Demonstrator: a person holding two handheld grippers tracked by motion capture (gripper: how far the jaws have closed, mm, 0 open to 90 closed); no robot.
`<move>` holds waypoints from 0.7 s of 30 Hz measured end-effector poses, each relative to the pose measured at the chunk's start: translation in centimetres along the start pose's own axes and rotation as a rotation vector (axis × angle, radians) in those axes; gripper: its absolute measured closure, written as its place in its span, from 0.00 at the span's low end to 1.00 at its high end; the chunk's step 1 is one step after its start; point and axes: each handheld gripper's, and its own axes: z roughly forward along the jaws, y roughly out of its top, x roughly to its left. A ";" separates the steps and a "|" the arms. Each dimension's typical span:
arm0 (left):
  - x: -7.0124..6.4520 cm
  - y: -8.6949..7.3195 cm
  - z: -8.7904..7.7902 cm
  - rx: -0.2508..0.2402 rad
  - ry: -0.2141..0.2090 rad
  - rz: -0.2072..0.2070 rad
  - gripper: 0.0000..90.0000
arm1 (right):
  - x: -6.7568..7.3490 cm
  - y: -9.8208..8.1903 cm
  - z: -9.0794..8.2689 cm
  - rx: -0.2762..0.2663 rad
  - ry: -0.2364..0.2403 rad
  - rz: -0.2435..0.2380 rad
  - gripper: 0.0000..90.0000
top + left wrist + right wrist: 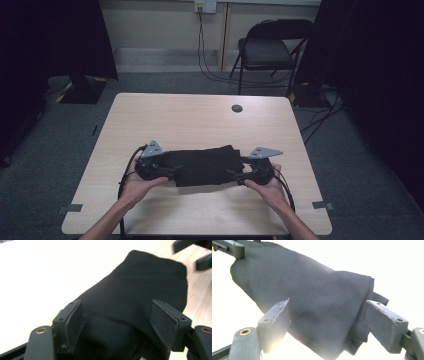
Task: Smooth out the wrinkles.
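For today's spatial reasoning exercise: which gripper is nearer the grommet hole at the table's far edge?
Right. The right gripper sits at the black cloth's right end, almost straight below the grommet hole in the high view; the left gripper is at the cloth's left end, farther off diagonally.

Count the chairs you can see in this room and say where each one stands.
1. A black folding chair stands on the carpet beyond the far right corner of the table, near the back wall. Others may be hidden in the dark sides.
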 end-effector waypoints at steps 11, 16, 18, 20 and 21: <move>5.5 -4.8 -4.5 0.114 0.157 -0.113 0.25 | -3.5 -1.5 -5.3 -0.043 -0.157 0.127 0.20; 7.1 -6.3 -4.6 0.170 0.209 -0.179 0.24 | -5.9 -3.8 -6.6 0.011 -0.264 0.172 0.18; 7.0 -6.7 -4.0 0.213 0.211 -0.174 0.23 | -6.8 -4.9 -6.8 0.033 -0.301 0.192 0.18; 7.0 -7.0 -3.6 0.254 0.213 -0.154 0.24 | -7.5 -5.9 -6.9 0.062 -0.325 0.208 0.18; 6.9 -7.1 -3.4 0.272 0.230 -0.147 0.23 | -7.7 -6.4 -6.9 0.071 -0.327 0.223 0.18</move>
